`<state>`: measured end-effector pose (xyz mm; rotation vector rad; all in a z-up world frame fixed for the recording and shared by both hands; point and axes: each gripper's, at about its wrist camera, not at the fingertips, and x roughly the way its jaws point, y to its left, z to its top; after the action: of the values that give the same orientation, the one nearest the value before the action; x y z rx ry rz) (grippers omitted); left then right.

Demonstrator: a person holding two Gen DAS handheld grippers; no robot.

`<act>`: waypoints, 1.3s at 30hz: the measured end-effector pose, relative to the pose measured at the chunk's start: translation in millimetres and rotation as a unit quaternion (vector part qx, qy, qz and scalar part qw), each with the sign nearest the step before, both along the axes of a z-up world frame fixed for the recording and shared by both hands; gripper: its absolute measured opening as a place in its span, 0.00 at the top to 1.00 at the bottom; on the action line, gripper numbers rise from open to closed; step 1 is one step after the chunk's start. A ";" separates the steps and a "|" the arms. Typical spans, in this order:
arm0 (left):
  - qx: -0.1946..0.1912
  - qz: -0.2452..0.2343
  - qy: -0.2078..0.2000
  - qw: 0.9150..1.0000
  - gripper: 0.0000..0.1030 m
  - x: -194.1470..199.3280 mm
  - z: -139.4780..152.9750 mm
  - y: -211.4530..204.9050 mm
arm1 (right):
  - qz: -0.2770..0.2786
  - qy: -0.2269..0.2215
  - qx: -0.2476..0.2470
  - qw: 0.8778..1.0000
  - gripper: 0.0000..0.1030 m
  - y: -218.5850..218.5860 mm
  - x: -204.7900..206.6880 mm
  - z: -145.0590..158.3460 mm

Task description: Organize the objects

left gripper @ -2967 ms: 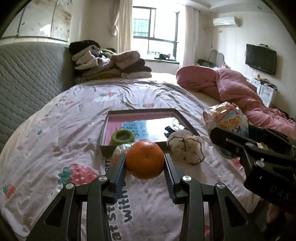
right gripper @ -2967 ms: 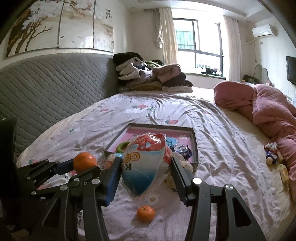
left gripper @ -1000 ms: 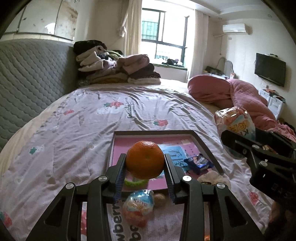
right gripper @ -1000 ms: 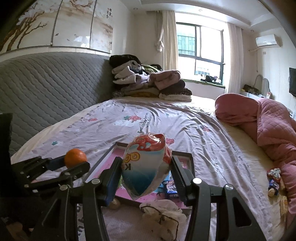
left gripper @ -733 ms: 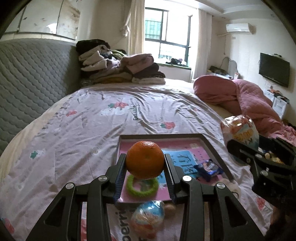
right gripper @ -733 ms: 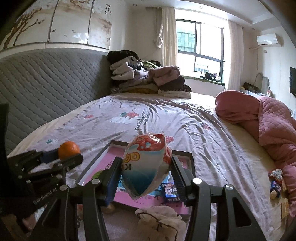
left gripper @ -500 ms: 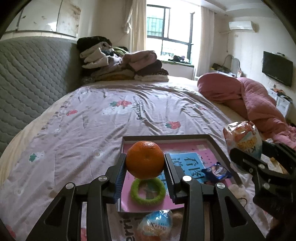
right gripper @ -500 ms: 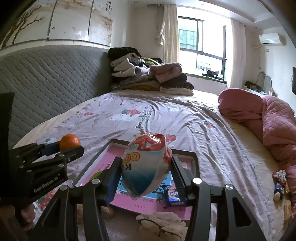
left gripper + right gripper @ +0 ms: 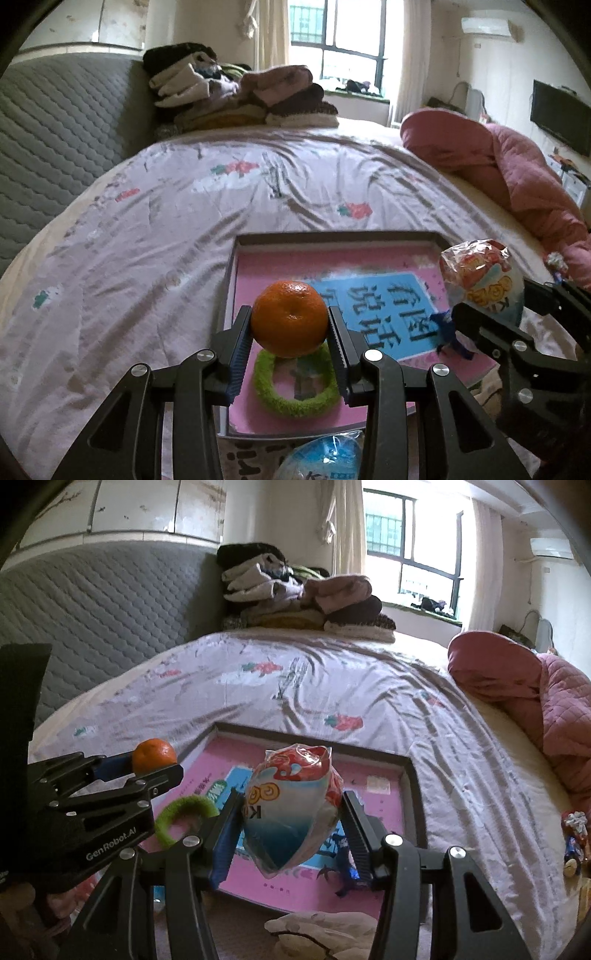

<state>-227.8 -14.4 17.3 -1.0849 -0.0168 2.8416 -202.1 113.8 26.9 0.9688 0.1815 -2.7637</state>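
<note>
The left claw point(image 9: 290, 328) is closed across the widest part of a round, firm orange mandarin point(image 9: 290, 318), light and unlikely to slip, held above the near left corner of a shallow pink-lined tray point(image 9: 258, 236) on the bed. At three o'clock from it, the right claw point(image 9: 291, 832) grips a crinkly, soft, slippery plastic snack bag point(image 9: 291, 808) by its sides, above the same tray.

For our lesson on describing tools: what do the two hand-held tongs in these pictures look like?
Both tongs are matte black frames with triangular cut-outs and round silver screw heads. The left tongs and right tongs each have two long fingers lined with ribbed blue pads. White "GenRobot.AI" lettering marks the left one's side. No cables or sleeves show.
</note>
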 end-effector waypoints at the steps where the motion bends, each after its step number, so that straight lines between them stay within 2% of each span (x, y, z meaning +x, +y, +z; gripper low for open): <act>1: 0.000 -0.001 -0.003 1.000 0.61 -0.8 -3.5 0.8 | 0.000 -0.004 0.002 1.000 0.48 -1.0 -1.7 -4.2; 14: -0.006 -0.008 -0.028 1.000 0.61 -3.7 -27.1 4.5 | 0.004 -0.043 0.020 0.999 0.49 -8.8 -9.9 -43.0; 32: -0.011 -0.013 -0.048 0.999 0.61 -5.3 -44.8 7.2 | 0.004 -0.070 0.031 0.997 0.49 -12.1 -20.2 -62.5; 39: -0.021 -0.013 -0.042 0.999 0.61 -4.4 -47.0 9.9 | 0.001 -0.074 0.035 0.997 0.49 -12.6 -20.2 -65.7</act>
<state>-232.1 -4.5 -29.7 -1.2020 0.0499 2.7838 -222.3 101.2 -38.8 1.1850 0.2562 -2.6849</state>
